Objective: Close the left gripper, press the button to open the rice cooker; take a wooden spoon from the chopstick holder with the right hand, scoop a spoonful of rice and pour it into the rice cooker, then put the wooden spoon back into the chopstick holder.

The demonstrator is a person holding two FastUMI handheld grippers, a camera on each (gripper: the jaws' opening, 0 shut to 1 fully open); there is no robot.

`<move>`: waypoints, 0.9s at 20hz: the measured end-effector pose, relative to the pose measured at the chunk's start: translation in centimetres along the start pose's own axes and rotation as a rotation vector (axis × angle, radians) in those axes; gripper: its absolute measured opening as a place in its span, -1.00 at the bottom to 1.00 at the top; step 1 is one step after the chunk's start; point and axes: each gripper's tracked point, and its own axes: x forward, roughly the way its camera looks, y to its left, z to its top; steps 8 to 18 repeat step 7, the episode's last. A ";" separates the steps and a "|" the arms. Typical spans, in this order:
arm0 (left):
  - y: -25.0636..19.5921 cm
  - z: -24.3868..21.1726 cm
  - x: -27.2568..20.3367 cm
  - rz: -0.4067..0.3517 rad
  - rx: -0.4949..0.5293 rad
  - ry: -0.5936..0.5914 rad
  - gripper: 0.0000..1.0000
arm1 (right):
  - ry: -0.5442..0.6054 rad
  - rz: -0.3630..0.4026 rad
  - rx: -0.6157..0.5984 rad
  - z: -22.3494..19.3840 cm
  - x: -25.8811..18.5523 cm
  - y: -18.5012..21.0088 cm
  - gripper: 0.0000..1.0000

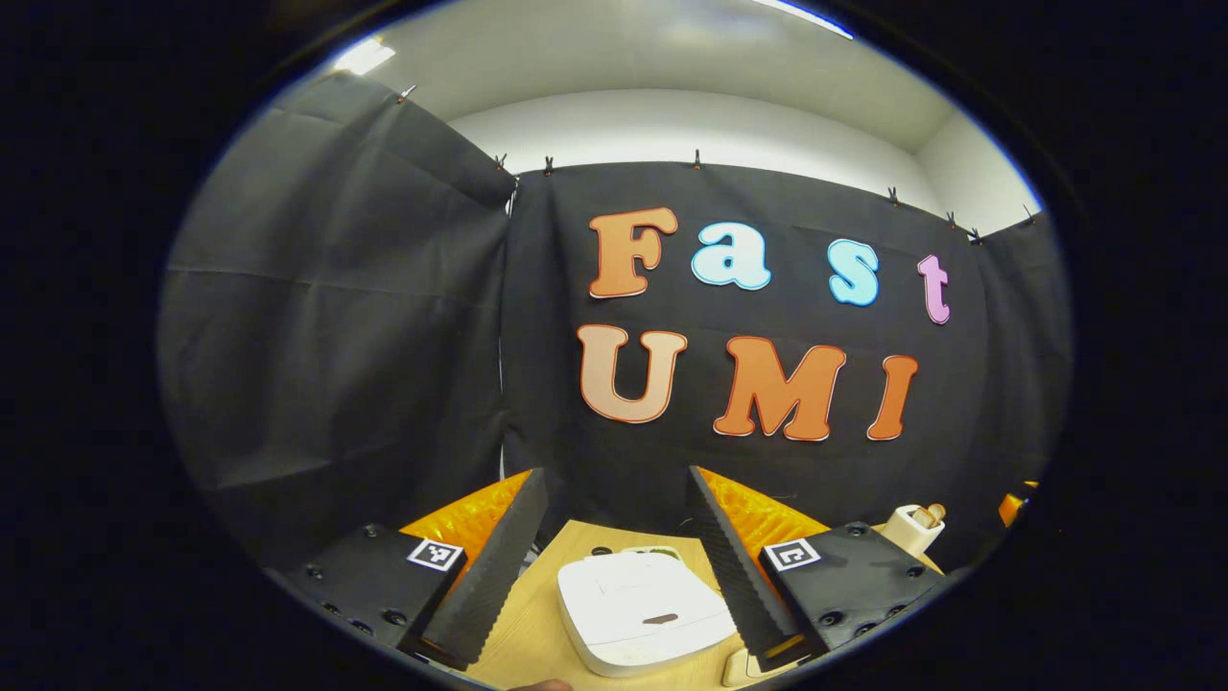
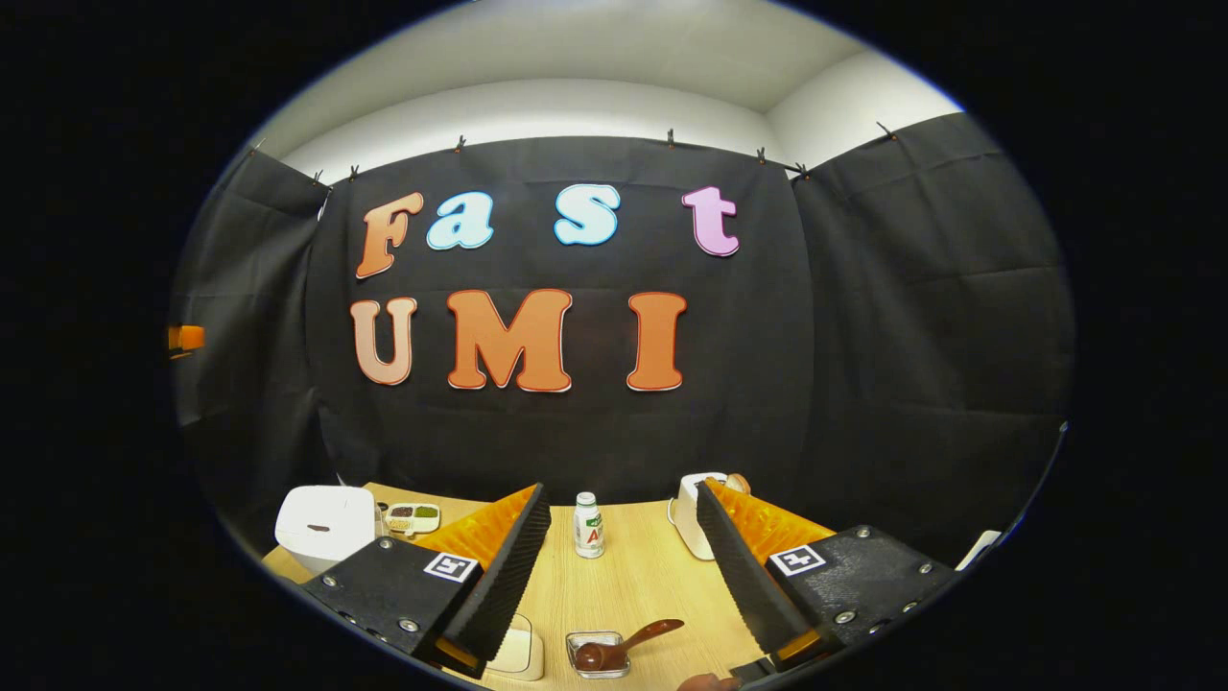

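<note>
The white rice cooker (image 1: 638,609) sits lid down on the wooden table (image 1: 523,633), with a dark oval button (image 1: 660,619) on its front. My left gripper (image 1: 615,472) hovers open just above and before it, one finger to each side. The pale chopstick holder (image 1: 911,528) stands far right with wooden handle tops sticking out. In the right gripper view, my right gripper (image 2: 622,487) is open and holds nothing. There the chopstick holder (image 2: 689,513) is partly hidden behind the right finger, and the rice cooker (image 2: 324,523) stands far left.
A divided dish of grains (image 2: 413,518) lies beside the cooker. A small white bottle (image 2: 588,526) stands mid-table. Close in front are a small glass dish with a brown spoon (image 2: 614,648) and a white block (image 2: 518,653). The black cloth wall closes the back.
</note>
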 end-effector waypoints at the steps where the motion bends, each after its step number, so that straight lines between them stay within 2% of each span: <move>1: 0.0 0.0 0.1 0.000 -0.004 0.002 0.99 | -0.002 0.001 0.003 0.1 0.1 0.0 0.89; 18: 0.1 -0.6 0.7 -0.007 -0.004 0.010 0.99 | -0.005 -0.005 -0.008 0.3 0.3 -0.3 0.90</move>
